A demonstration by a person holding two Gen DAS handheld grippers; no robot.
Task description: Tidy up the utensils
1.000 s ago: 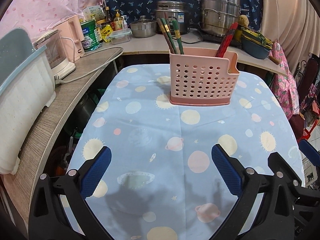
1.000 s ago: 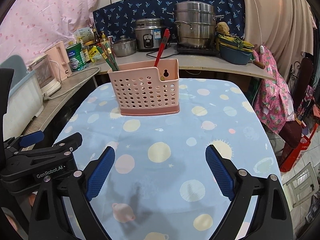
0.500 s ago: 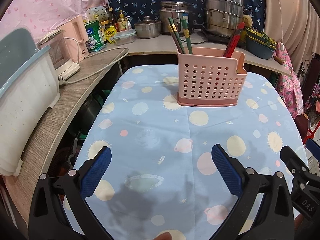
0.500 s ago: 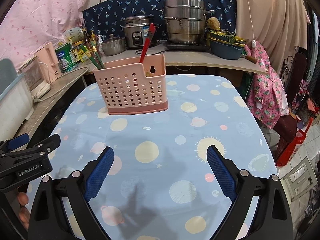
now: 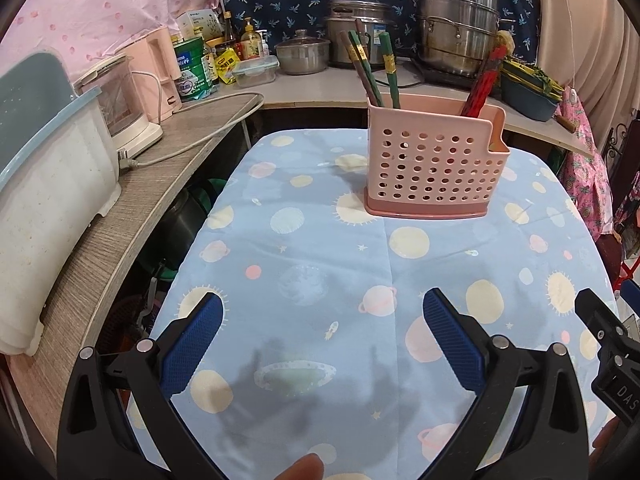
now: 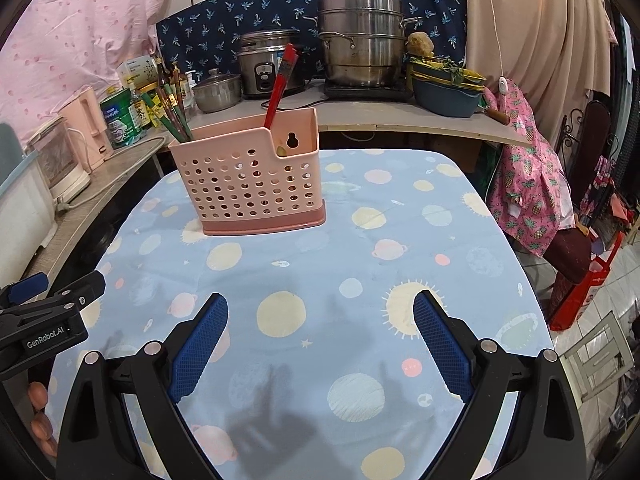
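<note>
1. Left wrist view: the left gripper is hovering over the table with its fingers spread wide and holding nothing. The basket is standing well ahead of the fingers, a little toward the right finger. Green chopsticks are leaning in its left part and red chopsticks in its right part.
2. Right wrist view: the right gripper is also hovering with fingers spread and empty. The basket is standing ahead, toward the left finger. No loose utensil is lying on the cloth.
3. Risk, as I am judging it: the basket looks light, so a finger catching the leaning chopsticks could be tipping it. The cloth could also be sliding under it.
</note>
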